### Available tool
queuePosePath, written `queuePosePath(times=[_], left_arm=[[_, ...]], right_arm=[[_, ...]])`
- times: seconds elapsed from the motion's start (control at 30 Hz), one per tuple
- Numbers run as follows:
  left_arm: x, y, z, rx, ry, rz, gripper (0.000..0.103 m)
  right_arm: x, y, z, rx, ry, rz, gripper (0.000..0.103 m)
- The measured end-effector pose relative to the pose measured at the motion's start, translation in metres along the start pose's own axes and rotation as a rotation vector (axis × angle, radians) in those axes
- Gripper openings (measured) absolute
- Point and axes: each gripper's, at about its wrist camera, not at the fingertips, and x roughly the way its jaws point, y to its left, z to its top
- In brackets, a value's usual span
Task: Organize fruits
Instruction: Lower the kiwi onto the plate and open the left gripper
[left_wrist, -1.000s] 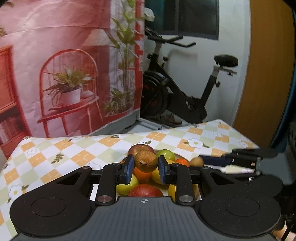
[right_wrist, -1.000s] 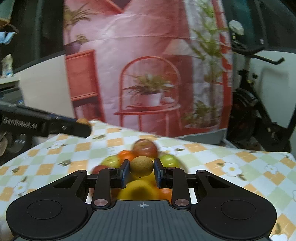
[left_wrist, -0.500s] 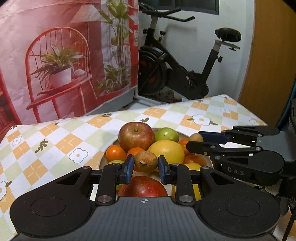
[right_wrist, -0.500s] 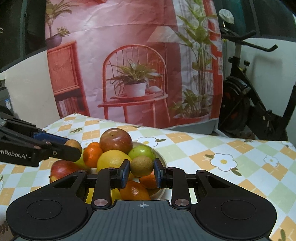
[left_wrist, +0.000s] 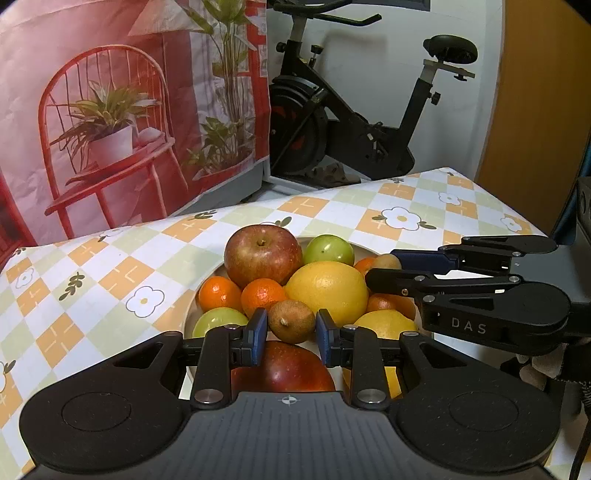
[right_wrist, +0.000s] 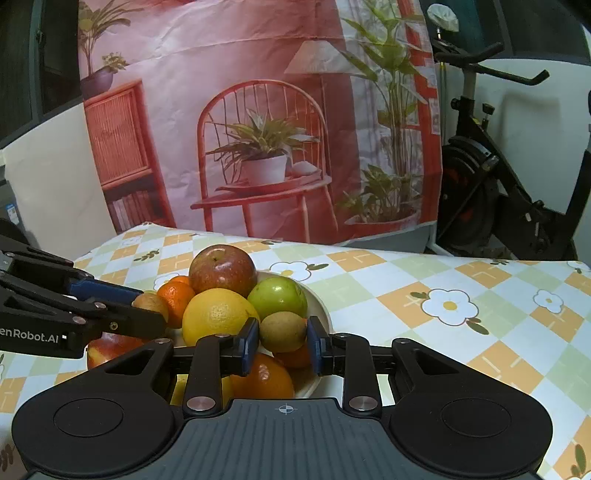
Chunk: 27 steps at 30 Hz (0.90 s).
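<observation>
- A small brown rough-skinned fruit (left_wrist: 291, 326) is clamped between the blue pads of the left hand-held gripper (left_wrist: 291, 336), just above the near side of the fruit pile.
- A second small brown-green oval fruit (right_wrist: 282, 331) is clamped by the right hand-held gripper (right_wrist: 282, 345), over the right side of the pile.
- The pile is held in a shallow cream round bowl (right_wrist: 322, 303) on the desk (right_wrist: 424, 295), which is covered by an orange, green and white checked cloth with flowers.
- In the bowl are seen a large red apple (left_wrist: 263, 257) at the far side, a big yellow citrus fruit (left_wrist: 327, 287) in the middle, a green round fruit (left_wrist: 328, 250) to the far right, and small orange mandarins (left_wrist: 263, 293).
- A black exercise bike (left_wrist: 354, 122) is seen beyond the desk.
</observation>
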Motion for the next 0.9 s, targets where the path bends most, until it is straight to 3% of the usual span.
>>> queuePosePath(times=[0.2, 0.4, 0.57, 0.7, 0.77, 0.9], left_arm=[[-0.003, -0.001, 0.001, 0.001, -0.002, 0.005, 0.033], [-0.014, 0.003, 0.002, -0.025, -0.026, 0.023, 0.043], [-0.030, 0.009, 0.003, -0.061, -0.053, 0.038, 0.059], [-0.045, 0.014, 0.003, -0.102, -0.072, 0.060, 0.075], [-0.056, 0.015, 0.003, -0.116, -0.091, 0.077, 0.079], [-0.077, 0.016, 0.001, -0.133, -0.123, 0.093, 0.100]], right_arm=[[0.000, 0.000, 0.001, 0.001, 0.005, -0.003, 0.030], [-0.010, -0.002, 0.000, 0.025, 0.001, -0.015, 0.034], [-0.025, -0.004, 0.001, 0.051, -0.006, -0.045, 0.041], [-0.041, -0.002, 0.005, 0.060, -0.024, -0.071, 0.054], [-0.051, 0.002, 0.008, 0.065, -0.035, -0.074, 0.064], [-0.070, 0.011, 0.016, 0.071, -0.056, -0.078, 0.092]])
